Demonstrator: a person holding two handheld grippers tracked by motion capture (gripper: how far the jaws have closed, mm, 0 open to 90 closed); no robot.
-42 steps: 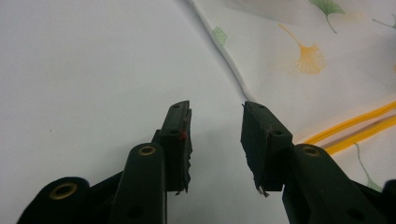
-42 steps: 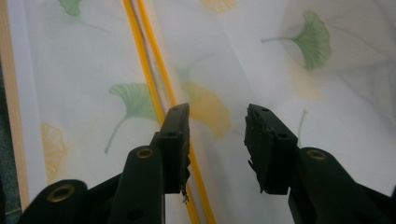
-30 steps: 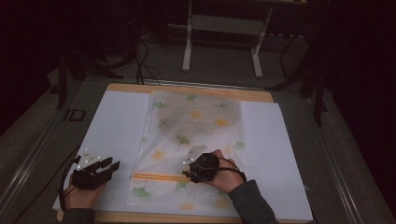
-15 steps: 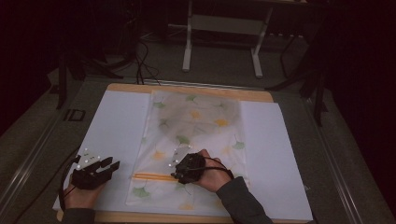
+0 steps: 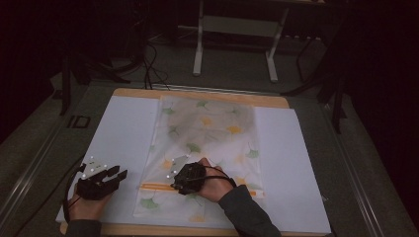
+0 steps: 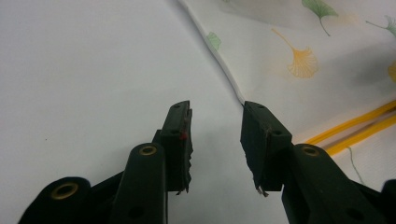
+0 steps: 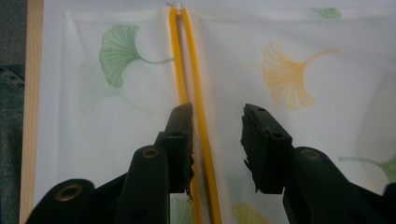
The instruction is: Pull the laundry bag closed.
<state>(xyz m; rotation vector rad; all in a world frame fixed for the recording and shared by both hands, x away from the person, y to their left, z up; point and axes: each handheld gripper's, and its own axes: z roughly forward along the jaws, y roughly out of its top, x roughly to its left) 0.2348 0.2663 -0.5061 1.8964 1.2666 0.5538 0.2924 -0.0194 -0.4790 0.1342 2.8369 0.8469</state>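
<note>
The translucent white zip bag printed with green and yellow ginkgo leaves (image 5: 205,148) lies flat down the middle of the white sheet (image 5: 118,133) that covers the wooden-edged table (image 5: 197,94). Its yellow double-track zip closure (image 7: 189,70) crosses the bag near the end closest to the person.

The right gripper (image 5: 174,183) sits over the zip line at about 6 o'clock on the bag. Its jaws are spread and have just been closing in; the right gripper view shows the yellow tracks running between them, close along one jaw, with no pinch made.

The left gripper (image 5: 122,174) rests on the white sheet at about 8 o'clock from the bag's centre. Its jaws stand apart with nothing between them, and the bag's side edge (image 6: 224,70) lies just ahead of the tips.

Recommended procedure, judged from this position:
1. Centre the yellow tracks between the right jaws before closing.
2. Close squarely across both tracks, not along them.
3. Use the left gripper to pin the bag's side edge so that the film does not drag.
4. Work along the zip in short, even presses.

Caution: thin film wrinkles readily; a skewed grip will likely misalign the tracks.
</note>
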